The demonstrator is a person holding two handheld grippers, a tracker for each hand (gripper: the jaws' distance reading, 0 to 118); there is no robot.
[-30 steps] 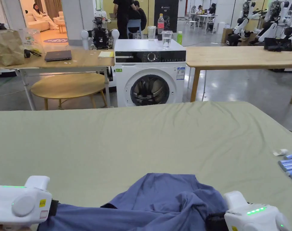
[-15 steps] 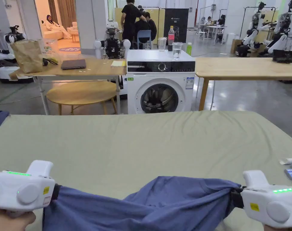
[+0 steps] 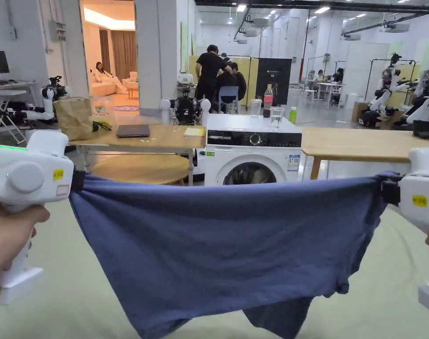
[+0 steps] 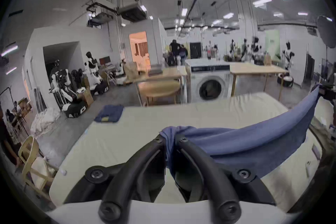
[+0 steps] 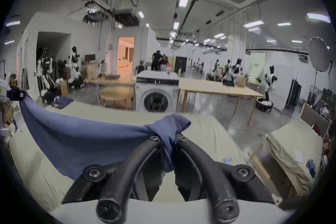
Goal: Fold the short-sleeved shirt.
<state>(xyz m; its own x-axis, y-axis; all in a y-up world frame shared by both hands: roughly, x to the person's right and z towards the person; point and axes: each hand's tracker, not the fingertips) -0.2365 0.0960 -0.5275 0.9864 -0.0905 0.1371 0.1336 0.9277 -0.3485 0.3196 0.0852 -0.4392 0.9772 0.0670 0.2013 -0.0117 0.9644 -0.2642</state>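
Blue short-sleeved shirt [image 3: 227,251] stretched taut in air above green-covered table [image 3: 54,309], spanning 9 o'clock to 3 o'clock in head view; lower edge hangs toward 6 o'clock. Left gripper [image 4: 169,138]: jaws clamped on bunched corner of fabric. Right gripper [image 5: 168,138]: jaws pinched on opposite corner. Washing machine [image 3: 253,150] at 12 o'clock, beyond the shirt's top edge.
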